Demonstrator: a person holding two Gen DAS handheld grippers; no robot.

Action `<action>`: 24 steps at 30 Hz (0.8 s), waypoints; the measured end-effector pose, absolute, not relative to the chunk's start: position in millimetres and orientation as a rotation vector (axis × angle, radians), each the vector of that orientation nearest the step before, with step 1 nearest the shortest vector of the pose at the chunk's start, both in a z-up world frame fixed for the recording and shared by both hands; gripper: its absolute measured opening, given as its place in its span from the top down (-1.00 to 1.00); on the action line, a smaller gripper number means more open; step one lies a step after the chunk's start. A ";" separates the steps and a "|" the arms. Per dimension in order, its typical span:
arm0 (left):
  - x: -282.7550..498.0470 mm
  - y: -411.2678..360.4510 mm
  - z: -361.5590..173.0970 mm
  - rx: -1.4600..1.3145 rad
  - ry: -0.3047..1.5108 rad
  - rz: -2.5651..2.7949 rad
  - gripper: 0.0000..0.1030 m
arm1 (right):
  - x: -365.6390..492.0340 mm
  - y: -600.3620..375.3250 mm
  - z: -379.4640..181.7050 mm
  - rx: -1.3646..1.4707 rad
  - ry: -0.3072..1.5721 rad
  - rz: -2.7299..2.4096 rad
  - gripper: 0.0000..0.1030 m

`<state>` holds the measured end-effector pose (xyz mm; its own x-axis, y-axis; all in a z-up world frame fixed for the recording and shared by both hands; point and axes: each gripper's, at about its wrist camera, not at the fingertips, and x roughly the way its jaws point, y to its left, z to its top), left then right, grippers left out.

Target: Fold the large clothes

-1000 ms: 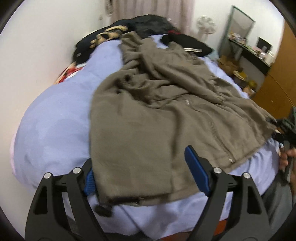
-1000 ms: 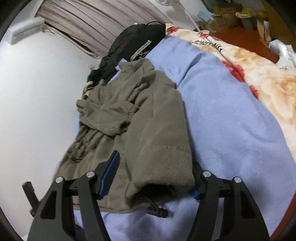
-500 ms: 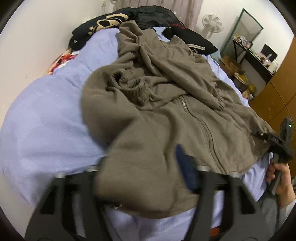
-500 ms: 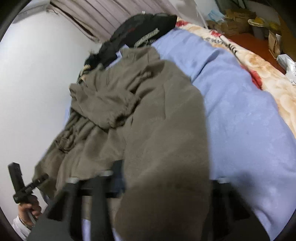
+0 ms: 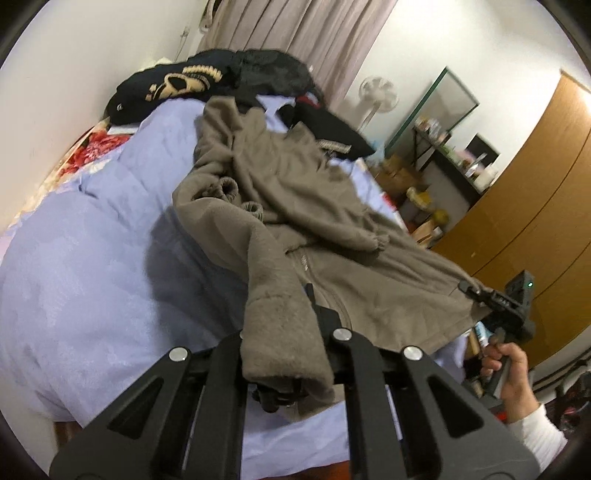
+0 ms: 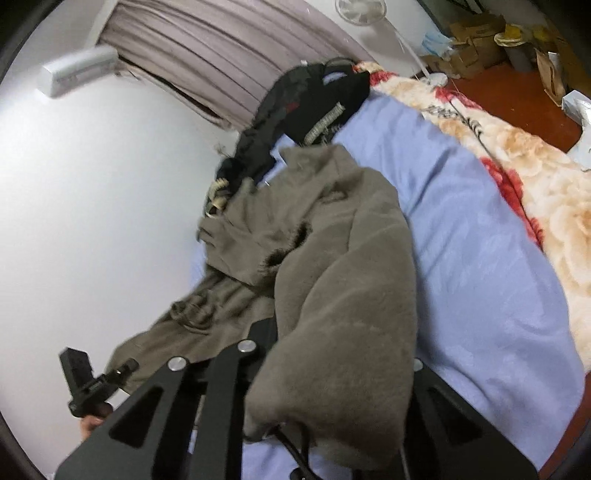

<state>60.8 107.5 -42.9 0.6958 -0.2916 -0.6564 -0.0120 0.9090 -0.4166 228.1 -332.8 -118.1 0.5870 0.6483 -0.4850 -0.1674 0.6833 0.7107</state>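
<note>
A brown-grey fleece zip jacket lies crumpled on the bed, hem toward me. My left gripper is closing on the near hem corner, with fleece bunched between its jaws and draped over them. The right gripper pinches the other hem corner at the right, held by a hand. In the right wrist view the jacket hangs over the right gripper, whose jaws are closing with fleece between them and fingertips hidden. The left gripper shows at the lower left, on the far corner.
The bed has a lavender sheet and a floral blanket along one side. Black clothes are piled at the head by the curtain. A wooden wardrobe, a fan and cluttered boxes stand beyond the bed.
Both grippers went from wide open around the hem to closed on it. Both rose, lifting the hem corners off the sheet and pulling the jacket's lower edge taut between them.
</note>
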 end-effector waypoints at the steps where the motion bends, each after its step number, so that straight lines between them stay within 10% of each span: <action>1: 58.5 107.4 -37.2 -0.421 0.777 -0.173 0.83 | 225.9 -335.8 -110.8 0.663 0.806 0.522 0.81; 15: -29.9 65.3 -47.6 -0.426 0.829 -0.287 0.83 | 157.3 -380.1 -107.3 0.432 0.953 0.458 0.78; 20: -22.9 76.2 -92.8 -0.403 0.950 -0.223 0.78 | 141.5 -356.2 -125.8 0.123 1.062 0.375 0.36; 24: -15.0 85.7 -89.4 -0.171 1.041 -0.185 0.31 | 105.5 -340.8 -110.6 -0.076 1.046 0.397 0.08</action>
<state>-15.0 85.7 -89.4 0.4921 -0.2325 -0.8389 0.0706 0.9712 -0.2277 105.5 -340.8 -110.6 0.4375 0.2830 -0.8535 -0.3544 0.9266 0.1257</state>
